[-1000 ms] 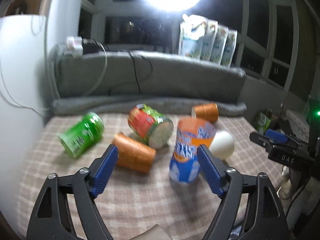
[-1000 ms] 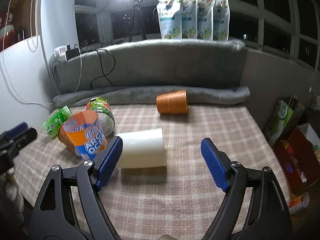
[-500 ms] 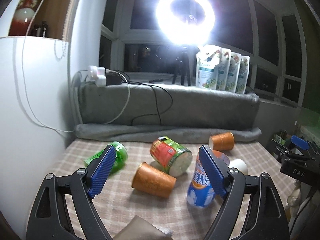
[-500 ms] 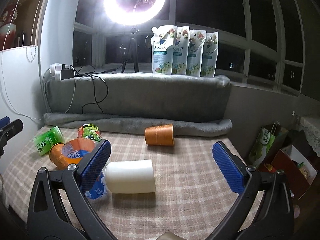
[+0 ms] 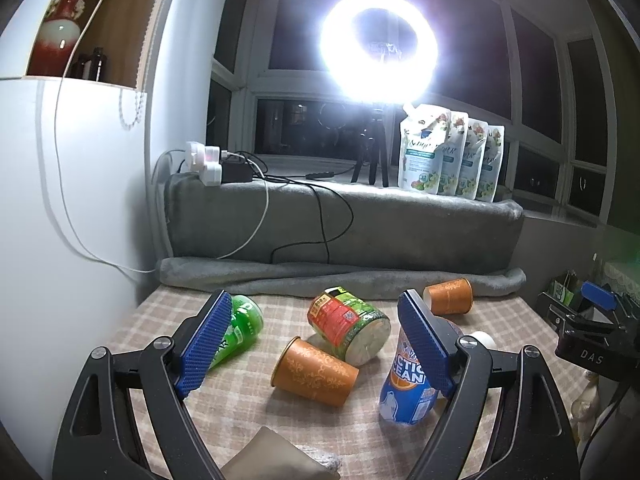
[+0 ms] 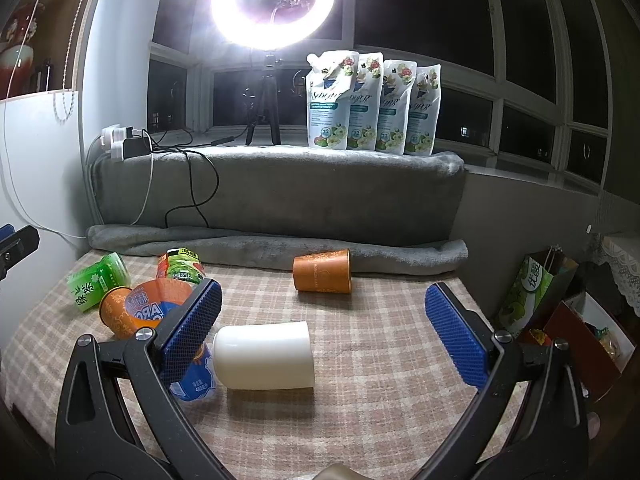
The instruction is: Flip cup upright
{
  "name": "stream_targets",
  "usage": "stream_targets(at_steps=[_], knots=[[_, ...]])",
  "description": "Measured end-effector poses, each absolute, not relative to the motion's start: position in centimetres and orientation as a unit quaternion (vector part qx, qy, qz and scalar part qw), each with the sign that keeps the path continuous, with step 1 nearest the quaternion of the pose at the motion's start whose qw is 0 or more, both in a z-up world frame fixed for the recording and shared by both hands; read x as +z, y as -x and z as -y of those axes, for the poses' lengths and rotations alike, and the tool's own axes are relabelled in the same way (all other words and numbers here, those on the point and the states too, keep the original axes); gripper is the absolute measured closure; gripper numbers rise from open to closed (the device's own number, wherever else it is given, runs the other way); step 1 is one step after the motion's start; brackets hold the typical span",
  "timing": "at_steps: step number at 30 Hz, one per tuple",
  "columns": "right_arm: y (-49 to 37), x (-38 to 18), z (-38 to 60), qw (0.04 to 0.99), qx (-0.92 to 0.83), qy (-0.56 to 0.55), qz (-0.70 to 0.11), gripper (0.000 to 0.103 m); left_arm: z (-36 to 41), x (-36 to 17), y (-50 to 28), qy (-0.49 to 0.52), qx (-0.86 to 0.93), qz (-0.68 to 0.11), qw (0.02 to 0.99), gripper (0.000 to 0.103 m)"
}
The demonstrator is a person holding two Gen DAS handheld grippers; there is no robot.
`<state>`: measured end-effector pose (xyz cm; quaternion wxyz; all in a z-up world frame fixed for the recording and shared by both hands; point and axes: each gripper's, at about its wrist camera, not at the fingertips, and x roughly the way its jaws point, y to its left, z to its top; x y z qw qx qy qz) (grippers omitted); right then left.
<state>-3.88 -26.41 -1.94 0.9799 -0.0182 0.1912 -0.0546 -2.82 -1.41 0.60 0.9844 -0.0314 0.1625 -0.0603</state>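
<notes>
A beige-and-white checked cloth (image 6: 380, 320) covers the counter, its weave soft and slightly rumpled. Along the far edge a rolled grey fleece blanket (image 6: 280, 246) lies against a taller grey padded backrest (image 6: 280, 188). Behind that runs a window sill with dark night panes, where a glaring ring light on a black tripod (image 6: 274, 2) stands beside four glossy white refill pouches with green print (image 6: 372, 100). White plugs and a black adapter (image 5: 216, 162) sit at the sill's left end, their cables trailing down the padding.

Several cups are scattered on the cloth. A smooth white plastic cup (image 6: 264, 356) lies on its side, mouth to the right, just ahead of the right gripper (image 6: 324, 332), whose blue ribbed jaws are spread wide and hold nothing. Touching its base stands a glossy orange-and-blue printed cup (image 6: 160, 308), mouth up. An orange patterned paper cup (image 5: 314, 372) lies on its side near the middle, and another orange paper cup (image 6: 322, 272) lies by the blanket roll. A red-and-green printed tub (image 5: 348, 330) and a green plastic cup (image 5: 236, 334) also rest on their sides. The left gripper (image 5: 312, 344) hangs above the cloth, jaws wide apart and empty.
</notes>
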Motion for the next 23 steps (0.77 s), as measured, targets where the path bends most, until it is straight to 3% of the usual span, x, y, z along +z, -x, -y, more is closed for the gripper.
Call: stream_targets(at_steps=[23], knots=[[3.90, -1.90, 26.25, 0.980, -0.054, 0.019, -0.191, 0.000, 1.46, 0.86, 2.80, 0.030, -0.058, -0.157, 0.985, 0.018]])
